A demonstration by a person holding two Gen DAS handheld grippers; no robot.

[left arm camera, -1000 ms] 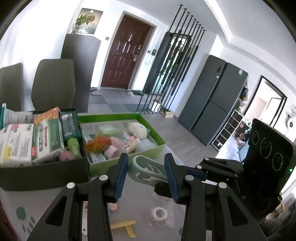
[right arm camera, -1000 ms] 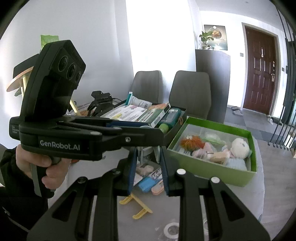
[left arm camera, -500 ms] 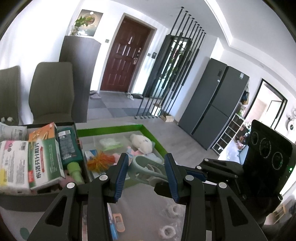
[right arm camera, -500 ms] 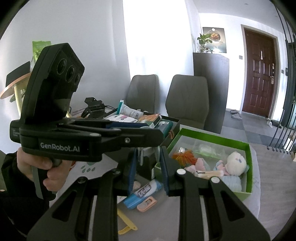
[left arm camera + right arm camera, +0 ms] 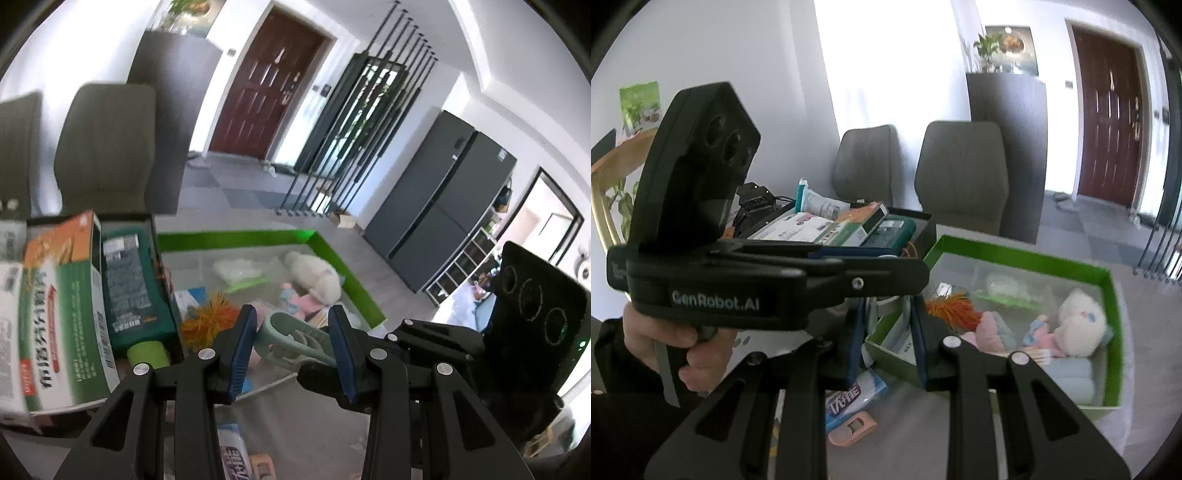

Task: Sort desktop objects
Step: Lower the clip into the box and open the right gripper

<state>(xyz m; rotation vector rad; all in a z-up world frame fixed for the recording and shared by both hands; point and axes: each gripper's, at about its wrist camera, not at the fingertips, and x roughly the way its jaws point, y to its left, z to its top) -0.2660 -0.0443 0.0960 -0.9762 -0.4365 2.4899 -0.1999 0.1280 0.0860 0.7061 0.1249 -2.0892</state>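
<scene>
1. Dining-room tabletop (image 5: 960, 443), two chairs behind.
2. Pale-green clamp-like tool (image 5: 291, 341): clenched between both claws, left gripper (image 5: 291, 345) and right gripper (image 5: 888, 339), carried just above the green box's (image 5: 1112, 332) near edge.
3. Sorted: toys fill the green box; medicine packs fill the dark box (image 5: 48, 417).
4. Unsorted: tissue pack (image 5: 855, 397) and orange clip (image 5: 851, 428), on the table.

Left wrist view: looks forward and slightly down along its fingers, close over the green box (image 5: 343, 280) at frame centre, black box (image 5: 155, 236) at left, door beyond. Right wrist view: same downward tilt, from farther right; green box (image 5: 1112, 332) at right, black box (image 5: 923, 236) at centre. Both boxes are shared.
</scene>
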